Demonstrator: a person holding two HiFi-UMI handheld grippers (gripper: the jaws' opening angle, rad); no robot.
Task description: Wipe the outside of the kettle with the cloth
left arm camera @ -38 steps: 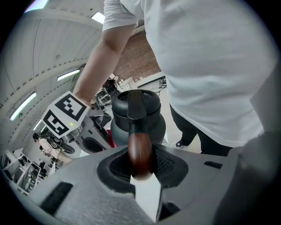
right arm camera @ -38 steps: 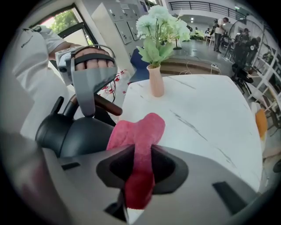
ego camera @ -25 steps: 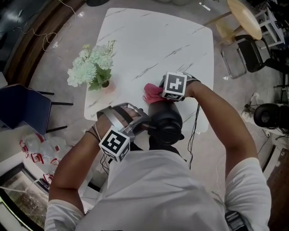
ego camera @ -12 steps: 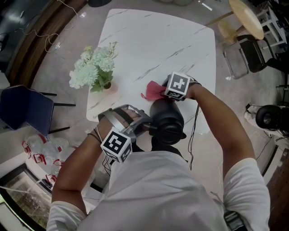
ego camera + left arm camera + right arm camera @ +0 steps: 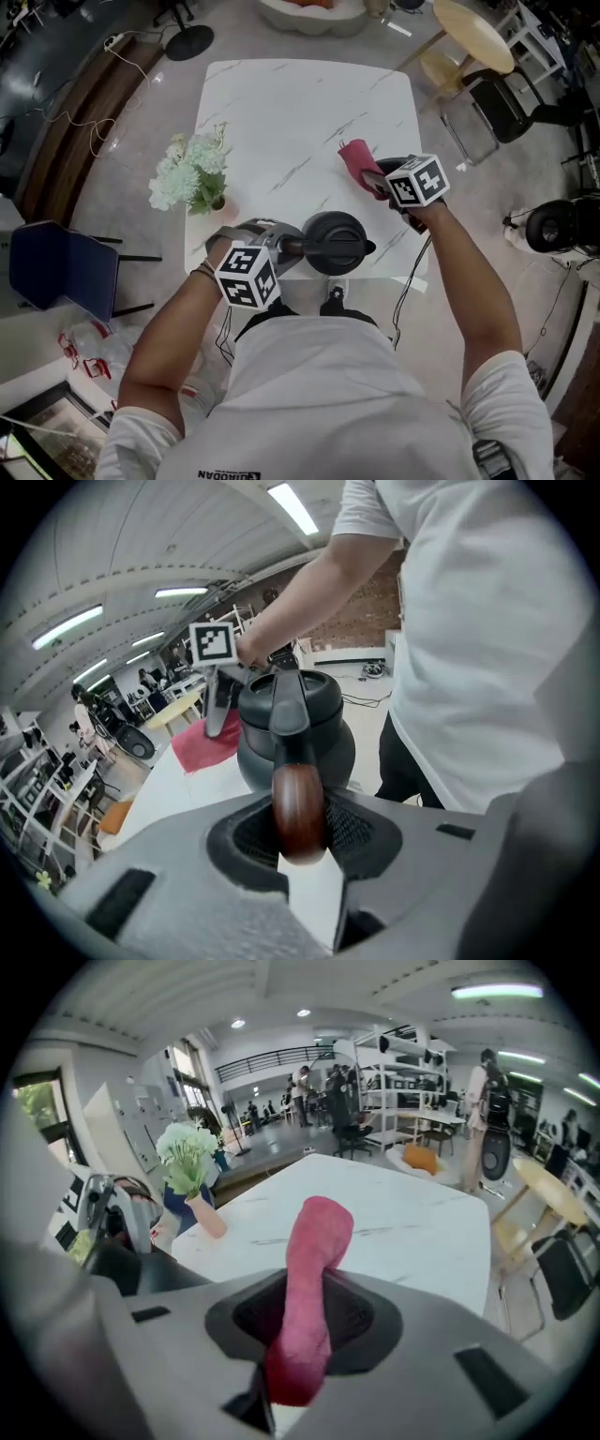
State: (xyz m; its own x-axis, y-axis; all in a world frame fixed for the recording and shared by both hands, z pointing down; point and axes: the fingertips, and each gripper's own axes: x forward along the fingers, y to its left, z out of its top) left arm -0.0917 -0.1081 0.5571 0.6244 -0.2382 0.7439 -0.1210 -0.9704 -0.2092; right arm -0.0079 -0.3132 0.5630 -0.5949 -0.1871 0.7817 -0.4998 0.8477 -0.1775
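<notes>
A dark grey kettle (image 5: 335, 242) stands near the front edge of the white marble table (image 5: 281, 112). My left gripper (image 5: 279, 246) is shut on its brown wooden handle (image 5: 298, 808), with the kettle body (image 5: 300, 733) straight ahead in the left gripper view. My right gripper (image 5: 373, 174) is shut on a pink cloth (image 5: 357, 159), lifted above the table to the right of and beyond the kettle, apart from it. In the right gripper view the cloth (image 5: 309, 1288) stands up rolled between the jaws.
A vase of pale green flowers (image 5: 192, 173) stands at the table's left edge. Chairs (image 5: 487, 94) and a round wooden table (image 5: 473, 33) lie beyond the right edge. A blue chair (image 5: 61, 272) stands on the floor at the left.
My right gripper has lifted the pink cloth away from the kettle, up and to the right, and rolled. My left gripper still holds the handle and has shifted only slightly.
</notes>
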